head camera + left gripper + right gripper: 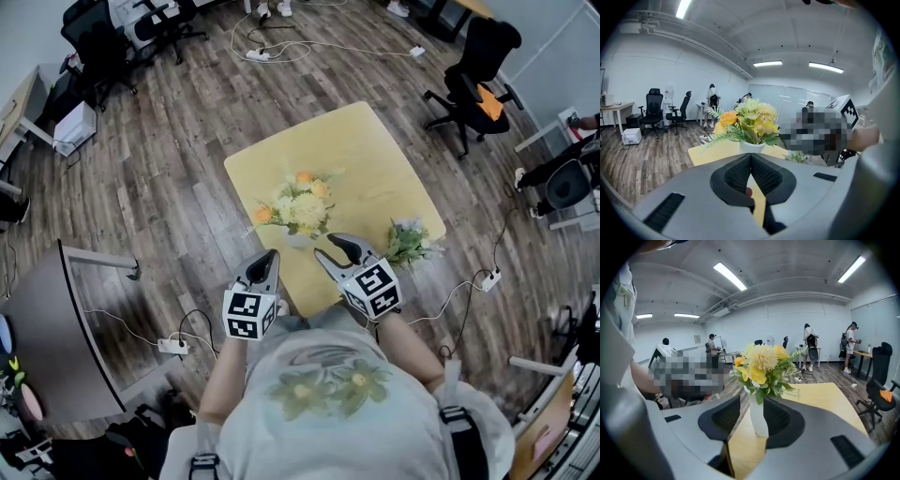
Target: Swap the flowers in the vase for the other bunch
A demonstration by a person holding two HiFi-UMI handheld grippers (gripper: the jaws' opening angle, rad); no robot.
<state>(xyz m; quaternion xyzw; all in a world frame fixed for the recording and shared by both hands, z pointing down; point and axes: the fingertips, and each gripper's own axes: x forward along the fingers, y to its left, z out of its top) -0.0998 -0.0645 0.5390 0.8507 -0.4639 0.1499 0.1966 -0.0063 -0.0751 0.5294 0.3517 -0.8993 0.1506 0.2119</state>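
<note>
On the yellow desk (375, 150), close to your edge of it, the white vase (298, 240) stood upright with the yellow and orange bunch (300, 204) in its neck. Its long axis ran straight up, and the blooms pointed at the ceiling.

Your right gripper (324, 246) sat just beside the vase on the right, pointing forward and somewhat down. Its 2 jaws stood moderately apart. The right gripper view framed the vase body in the gap between them, with neither pad pressing on it. Whether the vase had already come between the tips or stood just ahead of them, I could not tell.

Your left gripper (272, 253) hovered near the vase on the other side, its jaws closed tip to tip on nothing.

The other bunch (408, 242), white and green, lay flat on the desk near the right corner, well apart from the vase and on the right gripper's side. Of the 2 grippers, the right was the nearer to it. It was too small to show which end held the stems.

As it lay, the scene fitted either a vase holding the bunch due to come out or one already holding its replacement. Any grip on the vase or the stems would have had to meet that upright axis from the side.
</note>
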